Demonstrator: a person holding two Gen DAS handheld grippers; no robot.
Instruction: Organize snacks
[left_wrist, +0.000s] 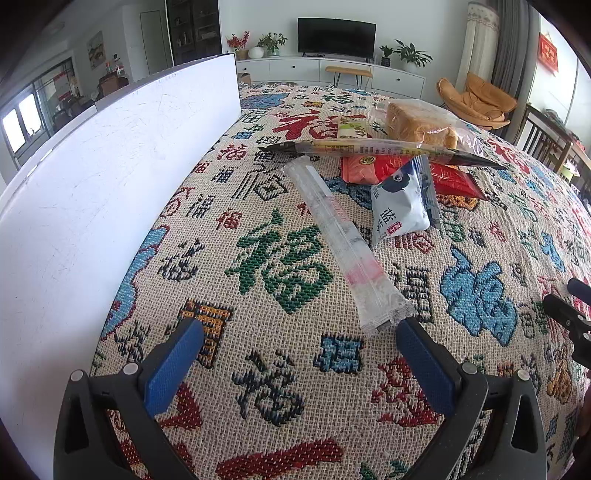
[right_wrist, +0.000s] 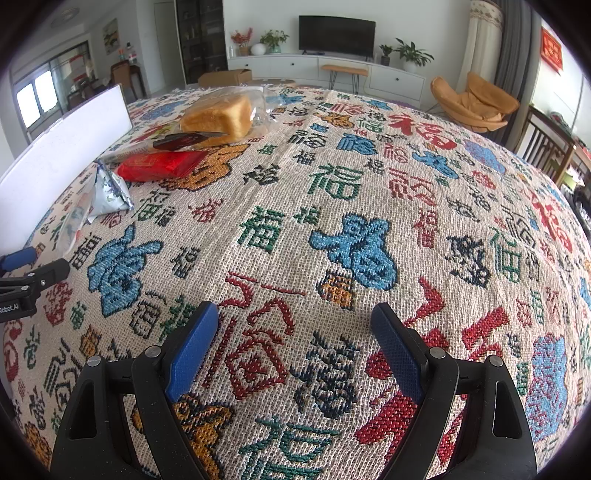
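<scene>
Woven cloth (left_wrist: 280, 369), cream with coloured Chinese characters, is spread over the bench. A white board (left_wrist: 92, 177) is stood upright along the bench's left edge. The snacks are gathered toward the far left part of the bench, near the board. A long clear packet (left_wrist: 343, 243) is laid lengthwise, its near end just beside the right finger of the left tongs (left_wrist: 299, 354). A white and blue pouch (left_wrist: 400, 206) is seen just right of it, leaning on a red packet (left_wrist: 448, 177). A slim dark-tipped packet (left_wrist: 384, 149) is laid across the red one, and a bagged bread loaf (left_wrist: 421, 125) is set behind; what lies under it is hard to tell. Both left tongs and right tongs (right_wrist: 295, 343) are held wide apart, nothing between them, above bare cloth.
</scene>
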